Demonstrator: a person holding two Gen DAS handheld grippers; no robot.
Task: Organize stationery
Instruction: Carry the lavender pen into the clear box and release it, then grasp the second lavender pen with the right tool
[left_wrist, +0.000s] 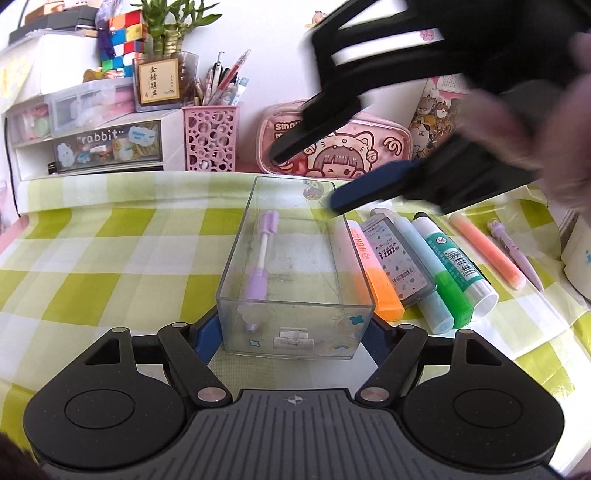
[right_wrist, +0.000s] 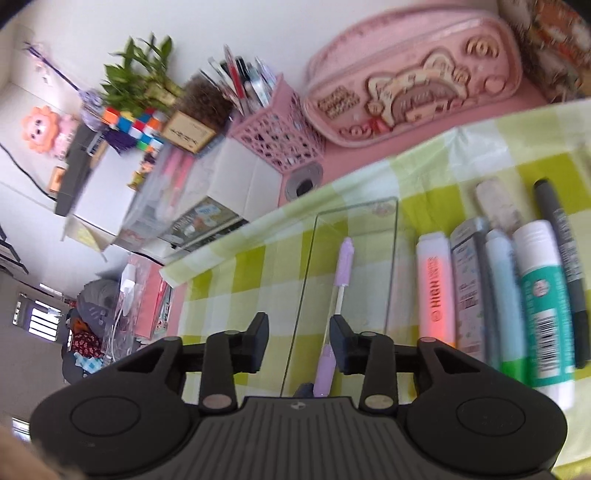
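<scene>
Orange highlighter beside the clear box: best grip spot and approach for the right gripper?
Take the orange highlighter across its flat mid-body, coming from above with the right gripper, open now. It lies flat, wedged between the clear box wall and the grey refill case, so side gaps look tight; the exposed cap end towards the left gripper may be easier.

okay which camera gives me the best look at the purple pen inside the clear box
The left wrist view. There the purple pen lies sharp and whole on the floor of the clear box. In the right wrist view it is blurred, and the right gripper's finger covers part of it.
</scene>
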